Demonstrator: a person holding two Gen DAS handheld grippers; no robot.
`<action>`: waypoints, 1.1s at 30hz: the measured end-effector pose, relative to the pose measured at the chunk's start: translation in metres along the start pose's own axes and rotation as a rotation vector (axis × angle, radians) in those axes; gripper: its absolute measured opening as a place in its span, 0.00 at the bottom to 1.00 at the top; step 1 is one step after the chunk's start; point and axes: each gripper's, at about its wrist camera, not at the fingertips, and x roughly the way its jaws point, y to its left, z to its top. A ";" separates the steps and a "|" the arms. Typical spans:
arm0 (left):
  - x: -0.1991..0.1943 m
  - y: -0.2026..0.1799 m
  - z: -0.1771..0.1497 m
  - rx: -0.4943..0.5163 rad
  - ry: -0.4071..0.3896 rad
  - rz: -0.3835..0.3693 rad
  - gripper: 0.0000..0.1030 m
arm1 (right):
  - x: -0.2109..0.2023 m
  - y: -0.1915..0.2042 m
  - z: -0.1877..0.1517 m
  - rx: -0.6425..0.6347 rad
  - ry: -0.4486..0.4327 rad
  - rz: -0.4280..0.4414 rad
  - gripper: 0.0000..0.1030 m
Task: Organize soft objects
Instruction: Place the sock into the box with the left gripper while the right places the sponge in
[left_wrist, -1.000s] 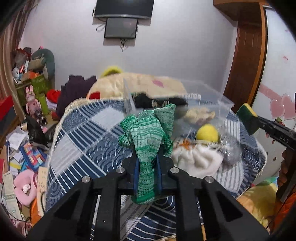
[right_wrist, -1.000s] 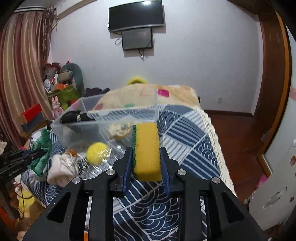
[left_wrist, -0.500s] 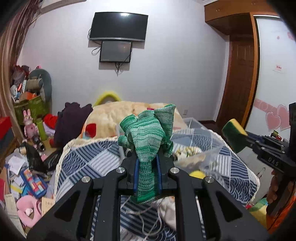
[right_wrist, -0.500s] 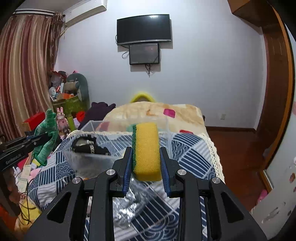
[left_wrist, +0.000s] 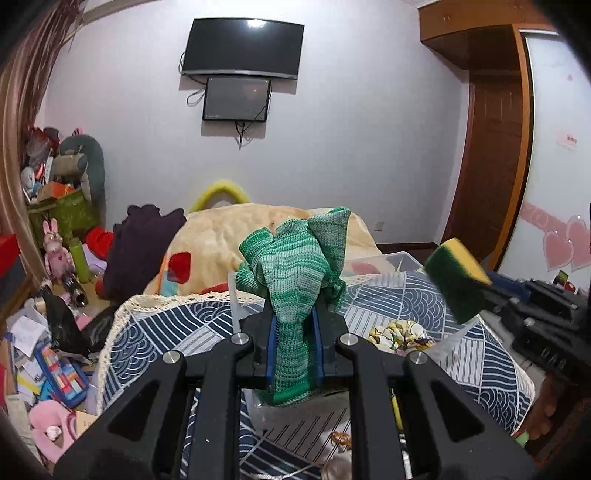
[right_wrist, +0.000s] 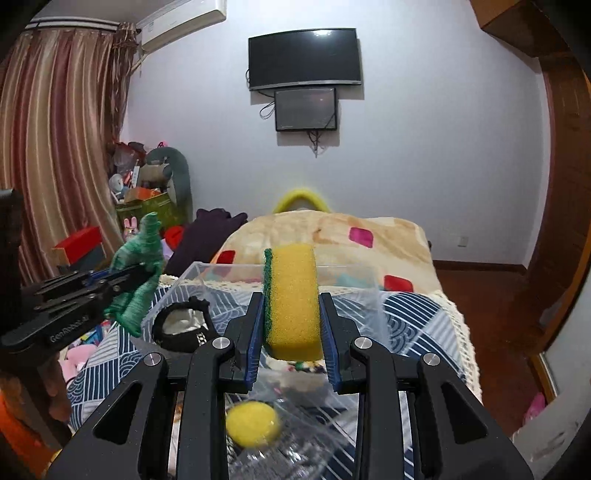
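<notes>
Above the bed (right_wrist: 417, 306) I hold two light, squashy things mid-body: left claw (left_wrist: 294, 354) pinches knitted glove (left_wrist: 295, 266), right claw (right_wrist: 292, 328) sponge (right_wrist: 291, 299).

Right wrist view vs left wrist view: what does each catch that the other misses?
Right wrist only: yellow ball, black slipper inside the clear bin, air conditioner, striped curtain.

Left wrist only: heart stickers on the white door, floor clutter beside the bed.

Both: green knit cloth clamped in the left gripper, sponge clamped in the right gripper, wall TV, patterned bedspread.
</notes>
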 end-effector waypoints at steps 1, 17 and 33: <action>0.003 0.001 0.000 -0.002 0.003 0.003 0.15 | 0.004 0.002 0.000 -0.007 0.007 0.002 0.25; 0.049 0.006 -0.013 -0.021 0.129 0.015 0.29 | 0.066 0.017 -0.017 -0.042 0.203 0.022 0.25; 0.025 0.010 -0.006 -0.049 0.120 0.001 0.74 | 0.055 0.020 -0.014 -0.073 0.200 0.010 0.55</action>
